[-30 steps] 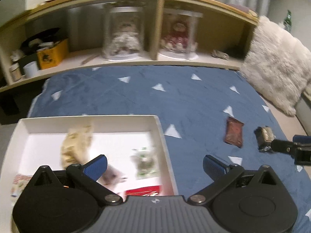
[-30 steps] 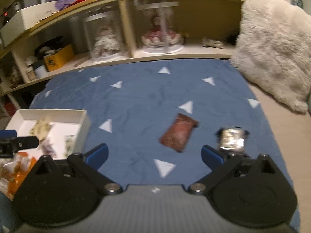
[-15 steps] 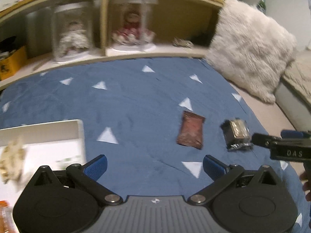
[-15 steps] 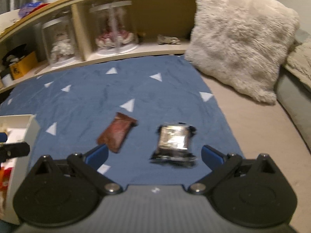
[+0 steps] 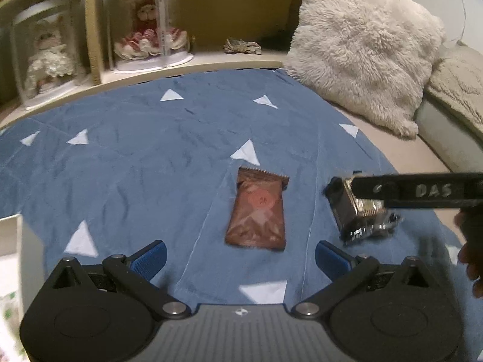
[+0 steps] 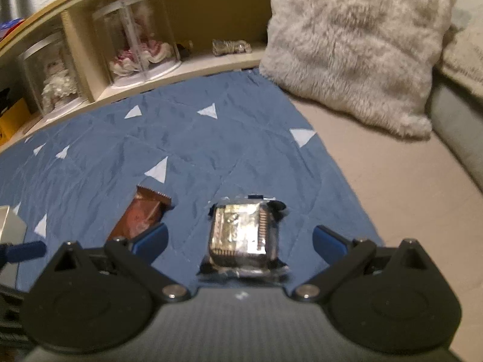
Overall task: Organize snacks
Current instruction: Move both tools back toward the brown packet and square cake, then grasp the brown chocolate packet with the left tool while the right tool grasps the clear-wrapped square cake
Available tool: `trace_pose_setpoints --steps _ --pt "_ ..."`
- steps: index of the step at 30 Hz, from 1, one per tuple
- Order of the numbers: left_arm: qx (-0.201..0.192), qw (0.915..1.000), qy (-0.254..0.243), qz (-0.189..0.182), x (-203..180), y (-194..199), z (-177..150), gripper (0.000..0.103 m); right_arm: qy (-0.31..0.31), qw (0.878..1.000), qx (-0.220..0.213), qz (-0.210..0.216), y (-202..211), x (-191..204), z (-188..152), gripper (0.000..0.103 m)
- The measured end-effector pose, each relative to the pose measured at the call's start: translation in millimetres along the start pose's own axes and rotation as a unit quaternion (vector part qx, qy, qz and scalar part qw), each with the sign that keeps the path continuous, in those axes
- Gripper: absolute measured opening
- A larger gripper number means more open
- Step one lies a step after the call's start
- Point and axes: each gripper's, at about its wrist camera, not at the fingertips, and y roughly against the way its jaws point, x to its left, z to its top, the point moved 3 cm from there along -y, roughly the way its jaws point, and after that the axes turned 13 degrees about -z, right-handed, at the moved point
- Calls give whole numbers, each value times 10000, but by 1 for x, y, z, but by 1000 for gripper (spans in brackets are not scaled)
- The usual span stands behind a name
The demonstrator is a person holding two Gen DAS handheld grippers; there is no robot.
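While both grippers hang over blue blanket [image 5: 151,157] w/ white triangles, two snacks lie loose on it: brown packet [image 5: 258,211] and silver-wrapped cracker pack [image 6: 241,235], near each other but apart.

Right gripper [image 6: 240,242]: jaws spread wide, holding nothing, cracker pack sitting between blue fingertips [image 6: 152,241], close to palm. Left gripper [image 5: 240,258]: jaws wide too, nothing held, brown packet just ahead of tips, slightly right of centre. Corner of white tray [image 5: 12,235] visible at far left of left view, well apart from both snacks.

Risks, judged from layout:
- Shiny wrapper prob. slippery; closing on crinkly end flaps instead of body could let pack squirt out or tear film.
- Pack looks tilted vs finger line, so one pad may hit first and spin it.
- Soft, wrinkled blanket gives underneath; pushing down too far could pinch fabric along w/ pack and drag cover.
- Brown packet lies flat and thin, so tips may slide over top w/o catching an edge.
- Right gripper's finger shows in left view right over cracker pack, so both tools working same patch: collision poss. if both reach in together.
- Motion blur in right view; cannot tell exact contact w/ pack.
- Fluffy pillow [image 6: 359,45] well behind, no issue.
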Motion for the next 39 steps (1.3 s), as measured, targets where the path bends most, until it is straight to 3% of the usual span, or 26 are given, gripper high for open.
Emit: trace_pose_setpoints --steps 7,12,16,18,22,27,30,39 --pt "107 9997 -189 -102 -1 -30 15 103 74 9986 507 135 -35 14 6 80" --pt "182 9995 -253 -94 -2 -50 23 101 209 9980 595 -53 -43 11 7 62" --pt "308 9974 -653 36 -10 -63 26 89 118 9975 691 123 -45 2 8 60" --pt "392 9963 -753 104 -12 -68 28 77 84 9972 720 198 -46 0 8 61" --pt "591 9936 -939 210 -13 -77 27 70 -123 9961 809 339 -50 -6 9 61" --pt "565 9941 -859 357 -11 -76 30 57 -36 9957 851 368 -50 -6 8 62" --pt "552 9953 -758 249 -10 -73 29 47 18 9948 955 345 -51 -6 4 64" --pt "401 9987 -293 109 -4 -50 28 44 -21 9955 850 412 -42 -8 2 60"
